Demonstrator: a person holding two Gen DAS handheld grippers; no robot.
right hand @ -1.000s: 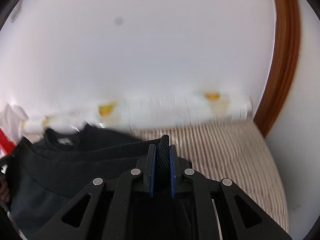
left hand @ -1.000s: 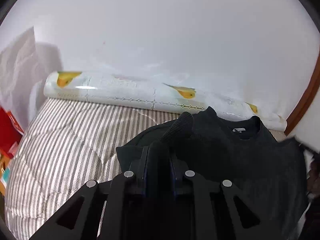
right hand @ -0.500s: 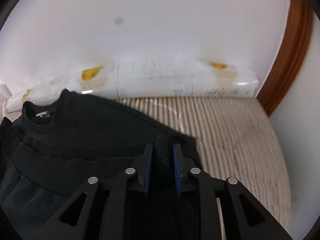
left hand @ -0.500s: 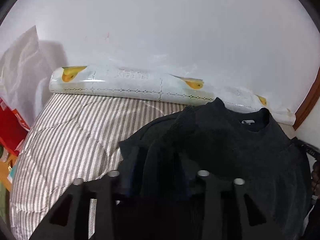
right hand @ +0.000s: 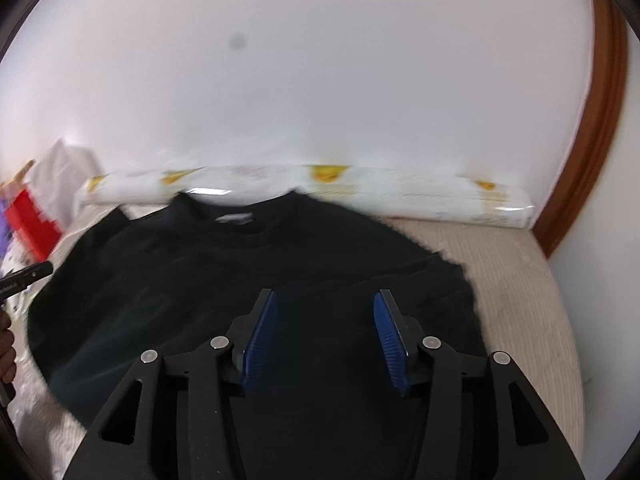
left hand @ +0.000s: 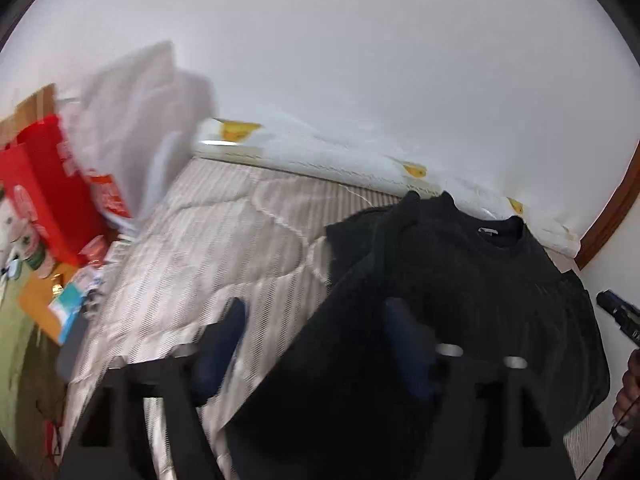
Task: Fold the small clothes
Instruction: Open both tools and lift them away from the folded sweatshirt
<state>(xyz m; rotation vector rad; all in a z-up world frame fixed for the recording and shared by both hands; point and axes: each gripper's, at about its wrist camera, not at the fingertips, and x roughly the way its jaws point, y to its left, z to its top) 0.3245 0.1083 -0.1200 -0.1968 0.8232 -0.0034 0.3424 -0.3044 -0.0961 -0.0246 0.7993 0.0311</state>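
At far left we see a red bag (left hand: 48,196) and a white plastic bag (left hand: 136,120) beside the bed's striped quilt (left hand: 224,232). Our left tongs (left hand: 316,344) stand apart, having just been opening, with nothing pinched. The black sweater (right hand: 240,280) lies flat on the quilt, collar toward the fruit-printed roll (right hand: 400,196) by the wall. Our right tongs (right hand: 324,336) have also just been opening and hang apart above the sweater, gripping nothing.
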